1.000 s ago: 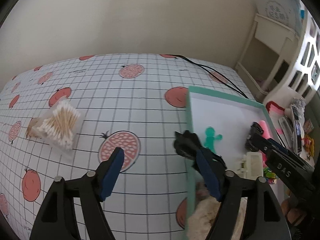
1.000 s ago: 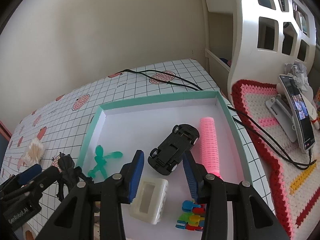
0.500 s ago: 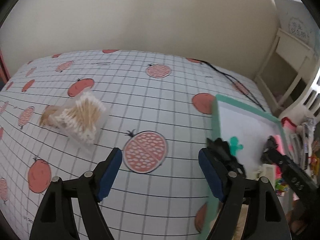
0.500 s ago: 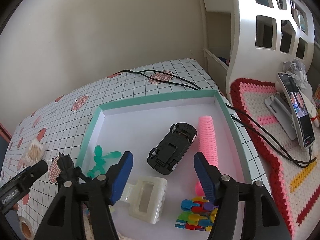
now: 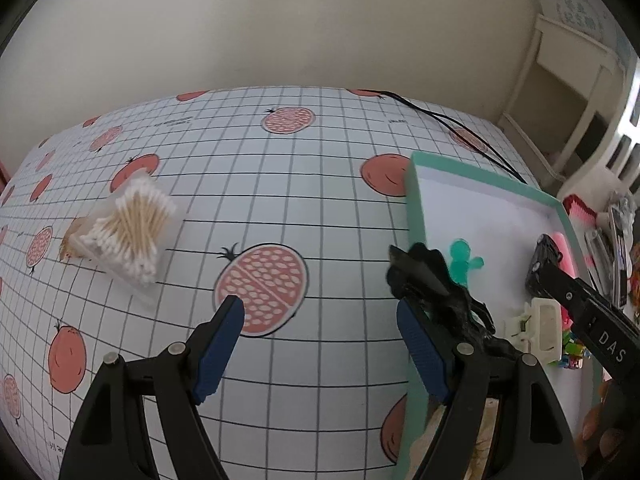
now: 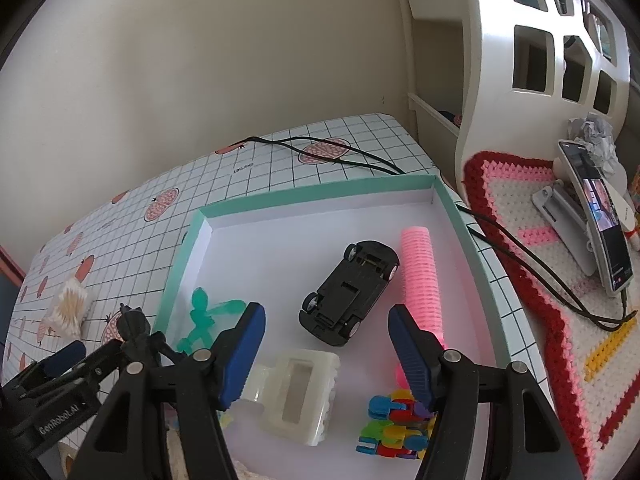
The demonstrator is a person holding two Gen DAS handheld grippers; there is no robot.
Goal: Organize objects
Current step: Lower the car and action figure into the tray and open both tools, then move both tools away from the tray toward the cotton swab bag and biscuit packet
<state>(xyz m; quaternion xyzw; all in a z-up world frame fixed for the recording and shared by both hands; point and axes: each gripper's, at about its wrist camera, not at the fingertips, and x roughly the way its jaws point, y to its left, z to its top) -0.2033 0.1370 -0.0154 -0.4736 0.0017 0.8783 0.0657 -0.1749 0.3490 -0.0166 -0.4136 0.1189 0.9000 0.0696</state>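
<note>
My right gripper (image 6: 326, 328) hangs open over the teal-rimmed white tray (image 6: 320, 190). Just beyond and below its fingertips an upside-down black toy car (image 6: 348, 292) lies on the tray floor, untouched. Around the car lie a pink hair roller (image 6: 420, 276), a white claw clip (image 6: 300, 392), several coloured clips (image 6: 396, 420) and a green figure (image 6: 204, 316). My left gripper (image 5: 320, 328) is open over the checked tablecloth, nothing between its fingers. A black toy figure (image 5: 432, 280) rests at the tray's (image 5: 414, 208) left rim, against the outside of the left gripper's right finger. A clear pack of cotton swabs (image 5: 128, 232) lies to the left.
A black cable (image 6: 340, 156) crosses the cloth behind the tray and runs along its right side. To the right, a phone on a stand (image 6: 600, 220) sits on a crocheted mat (image 6: 560, 320) below a white shelf unit. A wall stands close behind the table.
The right gripper's jaws have spread apart, and the black car now lies free in the tray. The left gripper swung slightly left and back, still open.
</note>
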